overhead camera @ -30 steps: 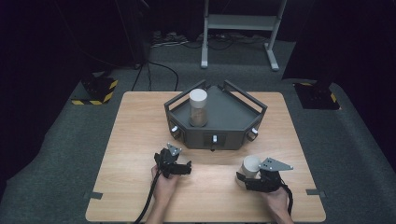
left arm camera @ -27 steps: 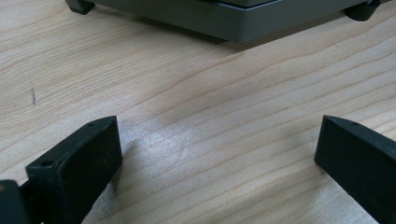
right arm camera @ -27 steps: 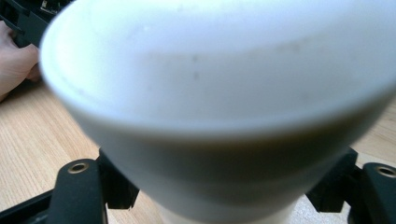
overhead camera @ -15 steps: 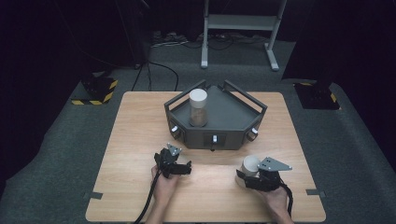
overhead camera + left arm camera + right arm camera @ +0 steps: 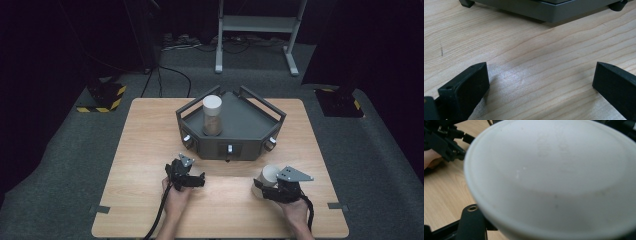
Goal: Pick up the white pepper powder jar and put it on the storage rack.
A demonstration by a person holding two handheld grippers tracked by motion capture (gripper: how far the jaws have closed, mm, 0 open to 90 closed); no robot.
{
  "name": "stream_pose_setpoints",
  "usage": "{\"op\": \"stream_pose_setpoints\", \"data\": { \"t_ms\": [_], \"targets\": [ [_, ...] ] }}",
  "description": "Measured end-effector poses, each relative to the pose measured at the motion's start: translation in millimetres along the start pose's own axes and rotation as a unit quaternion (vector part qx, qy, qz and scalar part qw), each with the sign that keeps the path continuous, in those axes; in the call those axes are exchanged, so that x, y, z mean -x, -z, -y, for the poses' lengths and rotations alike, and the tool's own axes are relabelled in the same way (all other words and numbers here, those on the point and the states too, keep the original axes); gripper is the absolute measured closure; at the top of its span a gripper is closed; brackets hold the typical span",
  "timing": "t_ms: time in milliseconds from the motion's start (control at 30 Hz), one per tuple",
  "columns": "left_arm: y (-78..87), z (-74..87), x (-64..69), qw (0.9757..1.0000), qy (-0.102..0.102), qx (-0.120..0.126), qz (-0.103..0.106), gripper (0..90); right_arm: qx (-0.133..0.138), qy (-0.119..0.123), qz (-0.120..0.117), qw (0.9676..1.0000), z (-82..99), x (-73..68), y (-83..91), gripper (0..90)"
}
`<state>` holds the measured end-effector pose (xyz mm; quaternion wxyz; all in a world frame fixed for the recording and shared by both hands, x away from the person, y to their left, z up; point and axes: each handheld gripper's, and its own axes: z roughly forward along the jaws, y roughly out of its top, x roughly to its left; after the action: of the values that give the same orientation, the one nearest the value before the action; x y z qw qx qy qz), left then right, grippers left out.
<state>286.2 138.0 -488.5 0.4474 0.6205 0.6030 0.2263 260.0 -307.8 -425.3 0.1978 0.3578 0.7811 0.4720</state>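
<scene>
A white round container point(image 5: 269, 174) stands on the wooden table point(image 5: 150, 130) at the front right, and my right gripper point(image 5: 266, 188) is shut on it. Its jaws have just been closing on it. In the right gripper view its pale top point(image 5: 554, 175) looms close, with one black finger point(image 5: 471, 221) beside its lower left rim. My left gripper point(image 5: 190, 171) rests at the front centre-left, open, its jaws wide apart over bare wood point(image 5: 540, 72) and nothing between them. A jar with a white lid point(image 5: 212, 115) stands on the grey machine point(image 5: 250, 125).
The grey angular machine with knobs on its front point(image 5: 229, 149) fills the table's middle, and its base point(image 5: 544, 11) lies just ahead of my left gripper. Bare wood lies to the left and right of it. A metal stand point(image 5: 255, 30) is on the dark floor beyond.
</scene>
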Motion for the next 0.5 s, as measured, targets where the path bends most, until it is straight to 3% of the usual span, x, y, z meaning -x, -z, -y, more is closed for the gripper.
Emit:
{"op": "stream_pose_setpoints", "data": {
  "t_ms": [500],
  "targets": [
    [0.0,0.0,0.0,1.0000,0.000,0.000,0.000,0.8,0.002,0.001,0.007,1.0000,-34.4,2.4,0.0,34.5]
  ]
}}
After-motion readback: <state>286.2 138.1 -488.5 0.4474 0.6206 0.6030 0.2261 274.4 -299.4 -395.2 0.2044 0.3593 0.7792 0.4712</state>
